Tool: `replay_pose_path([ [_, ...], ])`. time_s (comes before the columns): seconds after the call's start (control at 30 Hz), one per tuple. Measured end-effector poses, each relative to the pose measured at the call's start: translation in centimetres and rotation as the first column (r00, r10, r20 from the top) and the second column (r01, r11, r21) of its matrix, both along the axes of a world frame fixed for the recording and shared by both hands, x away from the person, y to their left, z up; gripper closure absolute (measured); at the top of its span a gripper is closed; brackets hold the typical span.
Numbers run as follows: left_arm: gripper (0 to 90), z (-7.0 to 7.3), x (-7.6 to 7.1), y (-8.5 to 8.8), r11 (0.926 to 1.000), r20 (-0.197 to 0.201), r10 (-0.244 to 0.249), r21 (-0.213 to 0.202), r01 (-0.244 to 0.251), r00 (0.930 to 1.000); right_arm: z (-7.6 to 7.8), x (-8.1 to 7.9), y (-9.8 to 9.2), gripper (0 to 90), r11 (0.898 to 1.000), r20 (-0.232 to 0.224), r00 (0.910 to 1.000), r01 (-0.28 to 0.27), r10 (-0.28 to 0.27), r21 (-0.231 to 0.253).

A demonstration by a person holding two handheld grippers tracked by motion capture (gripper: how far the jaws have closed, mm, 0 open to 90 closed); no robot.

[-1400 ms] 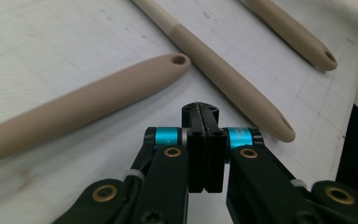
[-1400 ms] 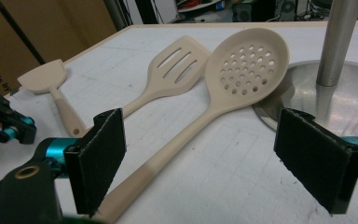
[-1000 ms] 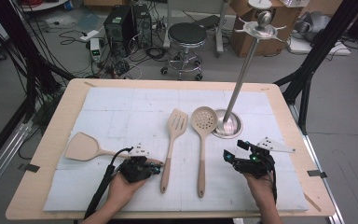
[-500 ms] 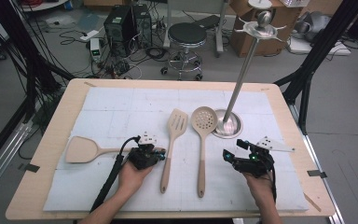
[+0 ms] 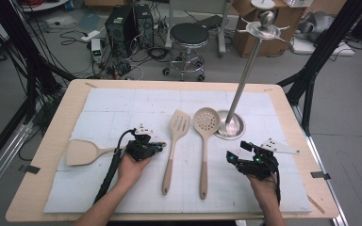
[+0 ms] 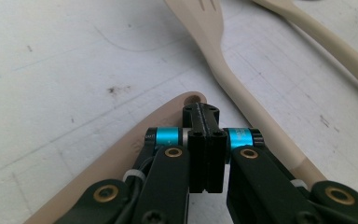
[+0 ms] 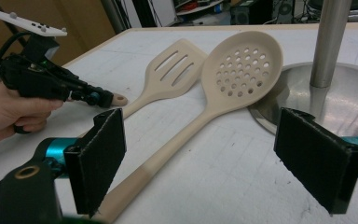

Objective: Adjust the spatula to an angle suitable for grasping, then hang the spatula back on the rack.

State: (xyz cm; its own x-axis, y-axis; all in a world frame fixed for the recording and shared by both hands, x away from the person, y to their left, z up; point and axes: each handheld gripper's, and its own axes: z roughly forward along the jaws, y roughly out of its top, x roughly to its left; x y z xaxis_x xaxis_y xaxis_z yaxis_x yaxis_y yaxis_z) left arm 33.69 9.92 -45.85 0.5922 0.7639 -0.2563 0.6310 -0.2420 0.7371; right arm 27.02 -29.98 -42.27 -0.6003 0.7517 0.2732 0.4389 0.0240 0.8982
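**Solid spatula clamped at its handle end by the left gripper**

Solid spatula (image 5: 82, 151) is the item in hand. We find it at the left of the high view, lying flat on the white mat (image 5: 122, 106), blade toward the left edge of the frame and handle running right into the left gripper (image 5: 158, 147).

Going from largest to smallest, we record the following:

- The wooden table (image 5: 52, 141) fills the middle of the high view, with the mat covering most of it.
- A steel stand (image 5: 245, 75) rises right of centre, its round base resting on the mat.
- A perforated spoon (image 5: 204, 136) lies just left of that base, bowl toward the top of the frame. In the right gripper view the bowl's edge appears to overlap the rim of the base.
- A slotted turner (image 5: 174, 146) lies beside the spoon, near it but apart.

In the left gripper view the two black jaws are pressed together over the spatula's handle, near its end with the hanging hole. We note the slotted turner's handle running just beside them at the right of that frame.

The right gripper (image 5: 233, 157) sits at the lower right of the high view, held in a hand. In its own view the jaws stand wide apart with nothing between the pads (image 7: 98, 156).
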Motion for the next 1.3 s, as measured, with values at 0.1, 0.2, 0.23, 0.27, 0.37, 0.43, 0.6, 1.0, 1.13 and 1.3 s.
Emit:
replay_pose_path([
  [0.1,90.0,0.5,-0.3,1.4,0.9995,-0.012,-0.005,-0.032,0.005,0.9999,0.0,0.1,-0.1,16.0,1.0,0.0,1.0,0.005,-0.005,0.018],
  [0.2,89.9,1.2,-0.4,4.1,0.9963,-0.026,0.007,-0.085,-0.009,0.9996,-0.2,0.9,0.2,16.0,1.0,-0.017,0.9998,0.004,-0.004,0.024],
  [0.23,89.6,1.4,-0.4,5.0,0.9947,-0.035,0.004,-0.103,-0.007,0.9994,-0.2,1.0,0.4,15.9,1.0,-0.02,0.9998,-0.002,0.002,0.019],
  [0.27,89.6,1.5,-0.5,6.0,0.9929,-0.032,-0.005,-0.119,0.001,0.9995,-0.2,1.0,0.4,15.9,1.0,-0.02,0.9998,-0.002,0.002,0.019],
  [0.37,65.2,1.6,-0.4,7.9,0.9891,-0.034,-0.049,-0.141,0.043,0.9982,-0.2,0.8,1.0,16.0,1.0,-0.013,0.9997,-0.021,0.02,-0.016],
  [0.43,60.4,1.8,-0.5,8.8,0.9873,-0.017,-0.076,-0.141,0.073,0.9969,-0.2,0.7,1.1,16.0,1.0,-0.015,0.9997,-0.02,0.02,-0.022],
  [0.6,48.3,2.0,-0.6,10.1,0.9861,-0.023,-0.09,-0.142,0.086,0.9957,-0.2,0.5,0.6,16.0,1.0,-0.02,0.9998,-0.009,0.008,-0.016],
  [1.0,45.6,1.9,-0.7,12.5,0.9908,-0.036,-0.066,-0.121,0.061,0.9972,-0.4,0.5,0.6,16.0,1.0,-0.026,0.9996,-0.003,0.002,-0.019],
  [1.13,45.6,2.0,-0.7,13.3,0.9911,-0.028,-0.052,-0.124,0.048,0.9983,-0.3,0.4,0.6,16.0,1.0,-0.026,0.9997,-0.002,0.002,-0.013],
  [1.3,45.0,1.7,-0.5,13.8,0.9931,-0.035,-0.057,-0.104,0.053,0.9977,-0.5,0.6,0.5,16.0,1.0,-0.03,0.9995,-0.002,0.001,-0.018],
])
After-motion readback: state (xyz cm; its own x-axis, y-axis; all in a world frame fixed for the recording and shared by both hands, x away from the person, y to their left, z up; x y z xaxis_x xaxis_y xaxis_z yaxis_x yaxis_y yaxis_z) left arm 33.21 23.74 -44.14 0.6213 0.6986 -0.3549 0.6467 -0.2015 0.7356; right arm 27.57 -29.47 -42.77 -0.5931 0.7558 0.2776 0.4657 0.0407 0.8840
